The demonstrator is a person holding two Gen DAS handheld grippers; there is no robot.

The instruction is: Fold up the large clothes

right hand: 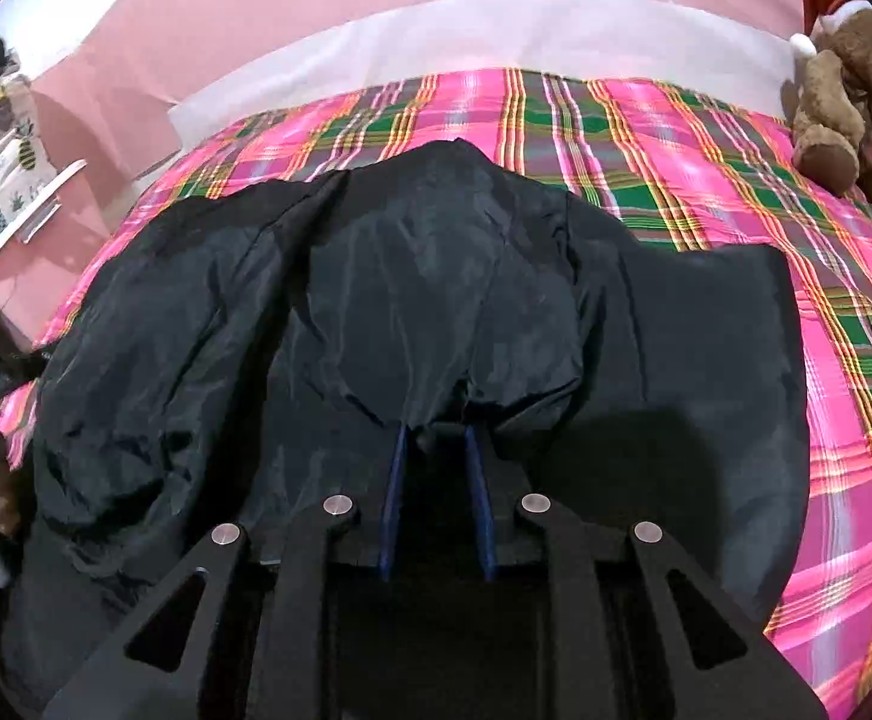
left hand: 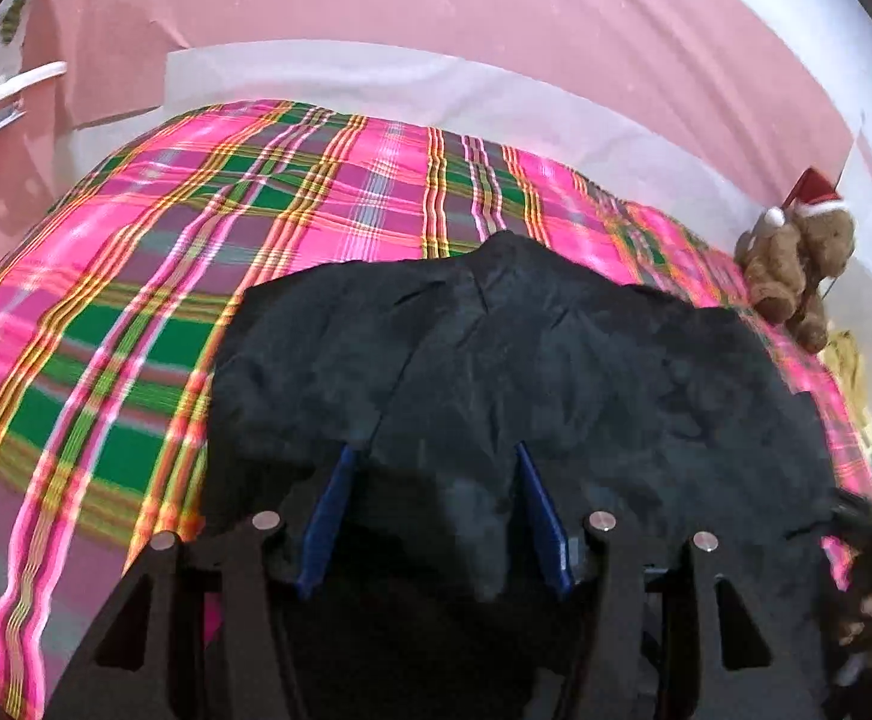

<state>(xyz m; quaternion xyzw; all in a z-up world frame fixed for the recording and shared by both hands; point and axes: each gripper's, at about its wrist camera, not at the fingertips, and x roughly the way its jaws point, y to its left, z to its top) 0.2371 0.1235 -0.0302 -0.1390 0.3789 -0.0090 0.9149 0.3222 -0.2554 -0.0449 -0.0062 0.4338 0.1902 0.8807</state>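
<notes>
The left tool (left hand: 436,462) has its blue fingers (left hand: 331,510) spread wide over the near edge of a black jacket (left hand: 556,348); the cloth lies between and beyond them, but whether the pads press on it cannot be told. The right tool (right hand: 436,438) is narrowed to a small gap, clenched on a fold of the black jacket (right hand: 424,276), which bunches up right at its fingertips.

The jacket is dark, slightly shiny and creased. It lies spread on a bed covered with a pink and green plaid sheet (left hand: 136,300), directly ahead of both tools, with its edges folded inward.

A brown teddy bear (right hand: 844,114) in a red Santa hat sits on the bed, far ahead and to the right of the right tool.
</notes>
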